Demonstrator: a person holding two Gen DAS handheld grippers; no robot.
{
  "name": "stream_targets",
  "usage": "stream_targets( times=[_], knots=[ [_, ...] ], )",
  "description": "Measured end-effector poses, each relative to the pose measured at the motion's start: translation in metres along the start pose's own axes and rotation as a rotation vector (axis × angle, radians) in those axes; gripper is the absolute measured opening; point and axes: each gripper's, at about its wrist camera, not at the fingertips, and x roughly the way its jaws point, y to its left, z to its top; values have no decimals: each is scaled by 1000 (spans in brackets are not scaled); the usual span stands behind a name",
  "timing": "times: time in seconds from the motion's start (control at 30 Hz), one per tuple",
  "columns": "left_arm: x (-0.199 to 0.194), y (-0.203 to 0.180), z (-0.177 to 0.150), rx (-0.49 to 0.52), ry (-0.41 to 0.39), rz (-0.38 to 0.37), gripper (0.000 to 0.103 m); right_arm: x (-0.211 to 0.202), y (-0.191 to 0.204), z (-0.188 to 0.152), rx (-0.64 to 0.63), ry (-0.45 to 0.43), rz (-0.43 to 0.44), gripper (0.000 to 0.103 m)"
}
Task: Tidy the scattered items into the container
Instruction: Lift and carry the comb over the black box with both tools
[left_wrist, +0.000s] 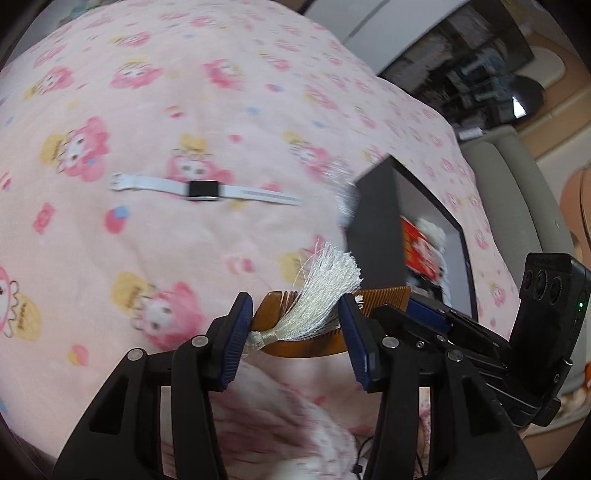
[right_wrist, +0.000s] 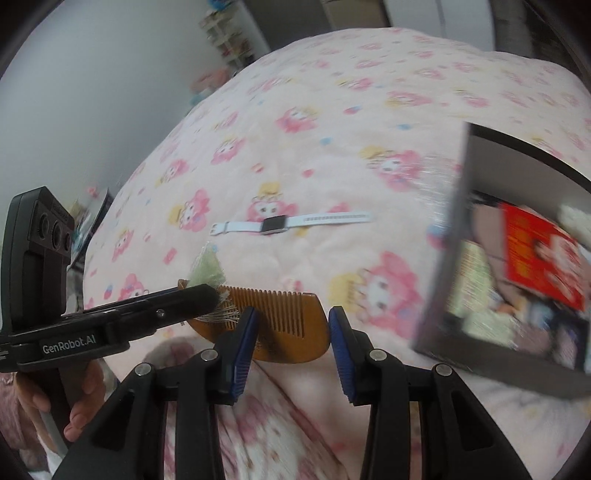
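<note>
Both grippers angled steeply down over bed (left_wrist: 155, 92), sharing one wooden comb (left_wrist: 384, 299) betw. them, comb raised clear of blanket.

Left gripper (left_wrist: 295, 332): blue pads apart w/ comb's handle end and white tassel (left_wrist: 325, 291) in the gap. Left pad touching comb's end; right pad against comb's toothed side. Looks clamped on comb, tassel draped across the gap. In right wrist view, same gripper reaching in from left, roughly level across frame, tips over tassel end of comb. Hand (right_wrist: 55, 398) wrapped round its handle at lower left, fingers curled, pink sleeve (right_wrist: 14, 406) behind.

Right gripper (right_wrist: 291, 339): pads set on comb's other end, left pad on the teeth, right pad at rounded tip. Closed onto comb, gap filled by comb's width. In left wrist view, seen coming in from right, tips on far end of comb.

Comb lying roughly level, teeth pointing away from cameras, spine toward them.

Black-rimmed container (right_wrist: 443, 280) to the right, just beside comb, blurred; red card and mixed bits inside. White watch (left_wrist: 203, 190) flat on blanket, straps spread, well beyond comb, apart from container.
</note>
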Motion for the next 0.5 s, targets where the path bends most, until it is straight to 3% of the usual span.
stream_targets(
  times=[0.3, 0.5],
  knots=[
    [19, -90, -16, 132, 34, -45, 48, -73, -58, -38, 105, -99, -58, 36],
    [37, -148, -19, 216, 55, -36, 47, -106, -102, -55, 187, -161, -74, 36]
  ],
)
